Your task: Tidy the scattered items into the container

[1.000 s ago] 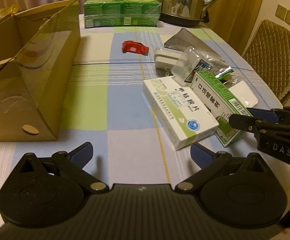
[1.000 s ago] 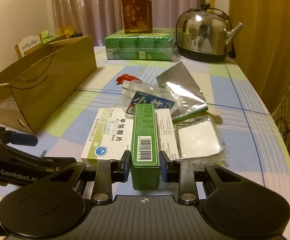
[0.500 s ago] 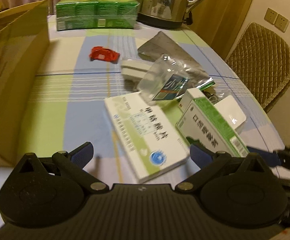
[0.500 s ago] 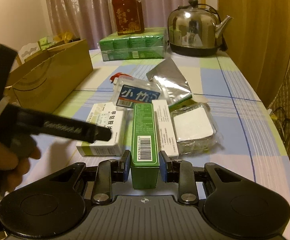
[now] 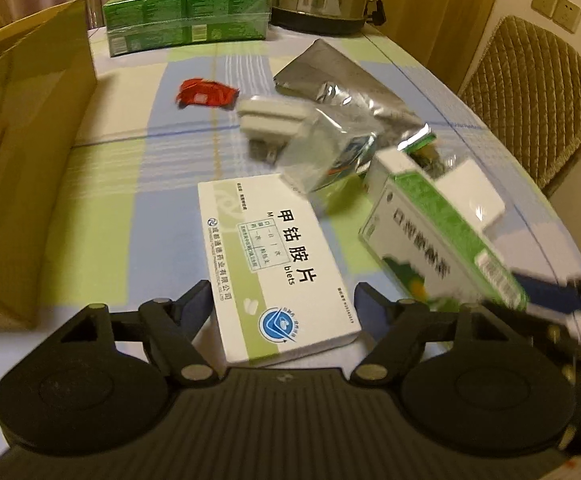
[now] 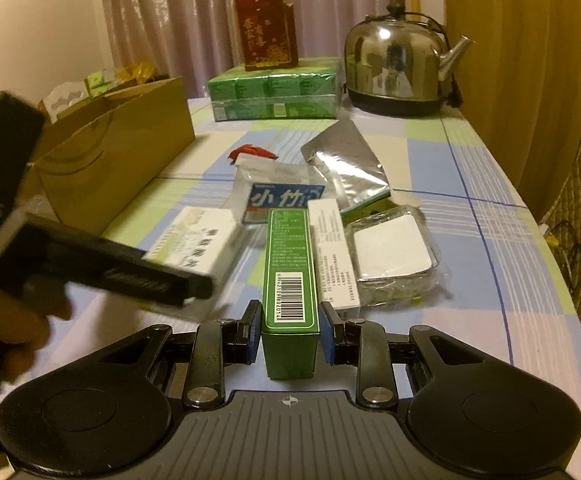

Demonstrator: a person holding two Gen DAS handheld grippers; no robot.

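2 grippers work: right gripper (image 6: 289,330) clamps the green box (image 6: 289,280); left gripper (image 5: 282,300), wide open, straddles the white box (image 5: 276,262) at 12 o'clock.

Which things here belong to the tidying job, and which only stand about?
Job: green box held in right gripper; white box between open left gripper fingers; foil pouch; red wrapper; paper bag.

Bystanders: kettle, green pack, chair.

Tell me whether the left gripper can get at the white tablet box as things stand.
Probably yes. The left gripper is open, with the white tablet box lying flat between its fingers and nothing on top. The right gripper, shut on the green box, stays beside it.
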